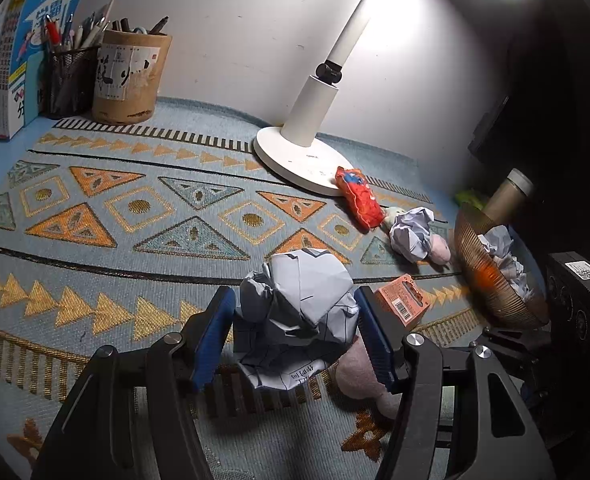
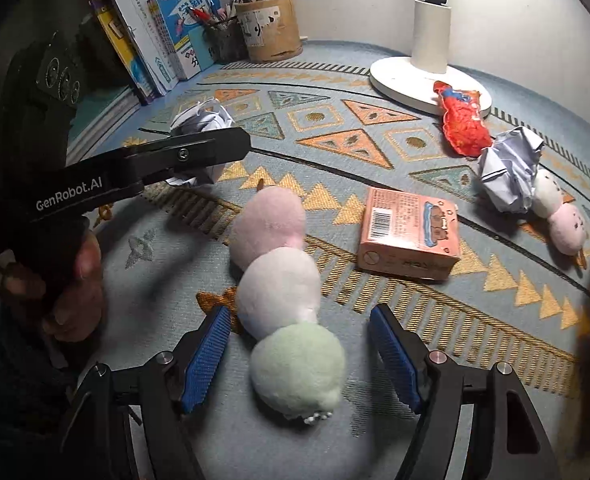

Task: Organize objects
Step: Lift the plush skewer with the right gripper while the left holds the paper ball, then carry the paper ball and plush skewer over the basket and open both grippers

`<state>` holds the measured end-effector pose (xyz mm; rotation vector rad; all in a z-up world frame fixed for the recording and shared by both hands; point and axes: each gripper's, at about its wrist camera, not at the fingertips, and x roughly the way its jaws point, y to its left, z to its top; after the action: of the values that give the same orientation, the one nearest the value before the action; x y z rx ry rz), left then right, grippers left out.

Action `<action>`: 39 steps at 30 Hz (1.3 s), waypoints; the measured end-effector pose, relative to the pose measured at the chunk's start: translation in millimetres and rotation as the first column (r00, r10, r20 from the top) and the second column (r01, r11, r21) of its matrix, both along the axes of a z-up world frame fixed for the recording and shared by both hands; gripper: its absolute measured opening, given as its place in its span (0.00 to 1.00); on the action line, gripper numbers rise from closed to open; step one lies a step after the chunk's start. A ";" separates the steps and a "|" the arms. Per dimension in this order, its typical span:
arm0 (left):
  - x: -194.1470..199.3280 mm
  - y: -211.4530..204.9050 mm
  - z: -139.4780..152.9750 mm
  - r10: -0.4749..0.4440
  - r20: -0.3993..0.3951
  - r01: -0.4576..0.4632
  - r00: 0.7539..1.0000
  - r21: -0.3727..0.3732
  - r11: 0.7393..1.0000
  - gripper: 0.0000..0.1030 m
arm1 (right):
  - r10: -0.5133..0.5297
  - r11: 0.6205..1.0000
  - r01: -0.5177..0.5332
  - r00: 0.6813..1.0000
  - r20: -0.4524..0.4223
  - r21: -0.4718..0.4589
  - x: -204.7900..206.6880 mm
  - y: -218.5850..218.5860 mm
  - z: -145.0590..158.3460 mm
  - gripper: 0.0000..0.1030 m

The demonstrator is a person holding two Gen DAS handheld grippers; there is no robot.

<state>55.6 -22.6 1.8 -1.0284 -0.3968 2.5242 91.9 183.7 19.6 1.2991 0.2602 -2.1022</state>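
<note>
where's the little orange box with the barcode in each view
Left wrist view: the orange box sits right of centre, just beyond the left gripper's right finger, beside the crumpled paper ball it holds.
Right wrist view: the orange box lies right of centre, right of the three-ball plush.
Shared landmark: the white lamp base, with the red snack packet against it.

Black left gripper [image 2: 199, 152] printed "GenRobot.AI" in white; right gripper [image 2: 301, 356] black, ribbed blue pads [image 2: 205, 360], silver screws [image 2: 436, 357]; hand [image 2: 75, 280] bare.
</note>
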 end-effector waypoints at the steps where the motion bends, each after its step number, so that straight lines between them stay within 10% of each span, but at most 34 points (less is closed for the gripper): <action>1: -0.3 -0.3 -0.1 0.000 0.001 0.000 1.000 0.002 1.000 0.57 | -0.007 1.000 0.007 1.000 -0.019 0.013 3.3 -4.3 -0.2 0.59; 4: -0.6 -0.9 -0.4 -0.001 0.004 0.001 1.000 0.006 1.000 0.57 | -0.032 0.999 0.034 0.998 -0.051 0.041 7.2 -9.9 0.3 0.43; 10: 0.4 -0.8 0.1 0.000 0.000 0.000 1.000 0.006 1.000 0.57 | -0.268 0.962 0.268 0.963 0.013 -0.058 -29.4 26.3 0.9 0.42; 17: 1.2 1.7 0.7 -0.004 0.001 0.004 1.000 -0.003 1.000 0.57 | -0.293 0.944 0.308 0.948 0.127 -0.116 -8.7 26.8 3.4 0.46; 21: 1.3 3.5 0.8 -0.005 0.003 0.005 1.000 -0.009 1.000 0.57 | -0.320 0.947 0.319 0.947 -0.023 -0.030 6.8 20.4 8.6 0.72; 26: 1.1 4.8 1.4 -0.004 0.003 0.004 1.000 -0.015 1.000 0.57 | -0.271 0.962 0.272 0.960 -0.068 -0.004 13.8 9.1 2.1 0.72; 31: 1.2 7.1 1.8 -0.001 0.006 0.001 1.000 -0.039 0.999 0.57 | -0.242 0.964 0.256 0.957 -0.161 0.073 20.8 -2.4 -2.0 0.44; 39: 10.4 30.0 19.0 -0.025 -0.023 0.023 0.999 -0.091 0.996 0.57 | -0.360 0.932 0.336 0.902 -0.237 -0.138 35.9 68.2 69.6 0.43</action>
<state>66.0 7.5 20.8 -1.0289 -0.2630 2.5510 127.7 251.8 89.1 1.0742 0.0358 -2.5604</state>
